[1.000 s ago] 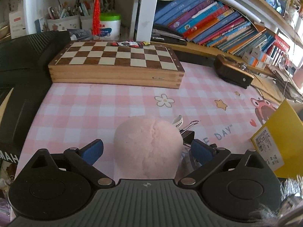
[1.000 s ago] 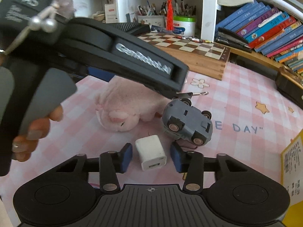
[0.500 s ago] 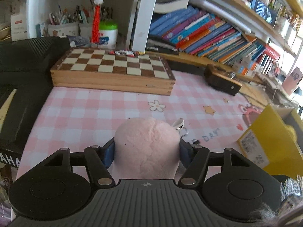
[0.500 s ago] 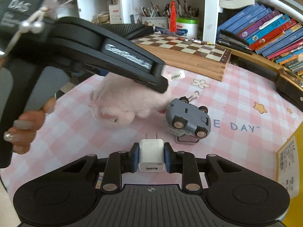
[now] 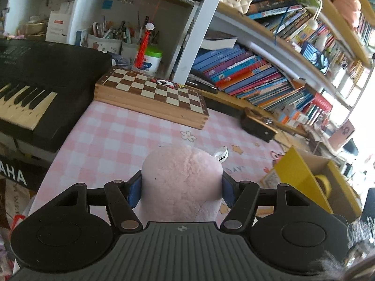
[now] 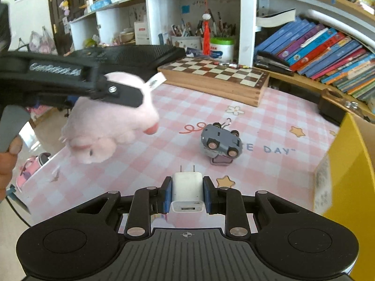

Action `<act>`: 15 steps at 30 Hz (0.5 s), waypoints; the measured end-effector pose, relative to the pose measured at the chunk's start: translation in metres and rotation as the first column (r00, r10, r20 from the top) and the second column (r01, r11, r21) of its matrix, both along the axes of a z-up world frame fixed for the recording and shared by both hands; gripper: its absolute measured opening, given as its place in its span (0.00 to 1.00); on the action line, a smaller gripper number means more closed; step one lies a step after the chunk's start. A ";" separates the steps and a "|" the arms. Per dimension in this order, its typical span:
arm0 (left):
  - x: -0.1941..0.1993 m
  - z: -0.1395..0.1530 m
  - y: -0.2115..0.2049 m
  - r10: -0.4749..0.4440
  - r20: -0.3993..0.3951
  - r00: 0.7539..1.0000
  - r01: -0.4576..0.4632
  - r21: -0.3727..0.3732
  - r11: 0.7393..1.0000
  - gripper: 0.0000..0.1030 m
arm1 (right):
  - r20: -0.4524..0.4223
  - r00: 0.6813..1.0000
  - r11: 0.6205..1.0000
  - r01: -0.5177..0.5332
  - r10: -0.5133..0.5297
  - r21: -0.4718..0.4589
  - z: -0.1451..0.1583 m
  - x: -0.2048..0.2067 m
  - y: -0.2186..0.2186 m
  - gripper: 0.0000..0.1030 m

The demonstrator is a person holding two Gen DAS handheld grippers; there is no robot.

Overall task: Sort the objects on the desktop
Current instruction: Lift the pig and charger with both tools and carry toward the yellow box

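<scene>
We hold two things clear of the table, which wears a pink checked cloth. Our left gripper is closed partway on a pink plush toy, its blue pads pressing into the fur on both sides; from the right wrist view the plush toy hangs in the air above the cloth. Our right gripper is clamped tight on a white charger, prongs pointing forward. A grey toy car lies wheels-up on the cloth ahead, beside a binder clip. A yellow box stands at the right, and a chessboard sits farther back.
</scene>
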State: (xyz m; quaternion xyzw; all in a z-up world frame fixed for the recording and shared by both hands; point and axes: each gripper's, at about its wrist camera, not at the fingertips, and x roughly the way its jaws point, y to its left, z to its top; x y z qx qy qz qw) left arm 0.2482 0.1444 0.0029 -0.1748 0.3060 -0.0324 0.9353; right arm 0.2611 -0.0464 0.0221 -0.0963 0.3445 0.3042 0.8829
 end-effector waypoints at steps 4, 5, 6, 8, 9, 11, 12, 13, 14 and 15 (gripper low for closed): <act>-0.025 0.005 -0.002 -0.015 0.012 1.000 0.016 -0.033 0.999 0.61 | 0.001 1.000 1.000 0.021 -0.021 0.006 0.009 -0.018 -0.013 0.26; -0.031 0.006 -0.003 -0.017 0.014 1.000 0.017 -0.041 0.999 0.61 | 0.001 1.000 1.000 0.026 -0.026 0.006 0.011 -0.022 -0.015 0.26; -0.037 0.006 -0.003 -0.017 0.016 1.000 0.018 -0.051 0.999 0.61 | 0.000 0.999 0.999 0.034 -0.034 0.007 0.013 -0.027 -0.018 0.26; -0.048 0.006 -0.003 -0.015 0.016 1.000 0.016 -0.071 0.997 0.61 | -0.007 0.999 0.999 0.050 -0.050 0.012 0.016 -0.036 -0.023 0.26; -0.054 0.006 -0.003 -0.014 0.017 1.000 0.015 -0.079 0.997 0.61 | -0.011 0.998 0.998 0.057 -0.057 0.013 0.017 -0.040 -0.024 0.26; -0.066 0.005 -0.003 -0.016 0.017 1.000 0.017 -0.096 0.995 0.61 | -0.022 0.997 0.997 0.072 -0.072 0.020 0.019 -0.050 -0.028 0.26; -0.071 0.005 -0.003 -0.019 0.016 1.000 0.021 -0.104 0.994 0.61 | -0.026 0.997 0.997 0.078 -0.077 0.023 0.019 -0.054 -0.029 0.26; -0.076 0.005 -0.003 -0.025 0.017 1.000 0.026 -0.107 0.994 0.61 | -0.030 0.996 0.996 0.084 -0.084 0.026 0.020 -0.059 -0.030 0.26; -0.083 0.005 -0.005 -0.031 0.017 0.999 0.033 -0.105 0.994 0.61 | -0.032 0.996 0.996 0.090 -0.089 0.028 0.021 -0.063 -0.031 0.26; -0.088 0.006 -0.005 -0.038 0.017 0.999 0.040 -0.104 0.994 0.61 | -0.033 0.995 0.995 0.096 -0.095 0.031 0.022 -0.069 -0.033 0.26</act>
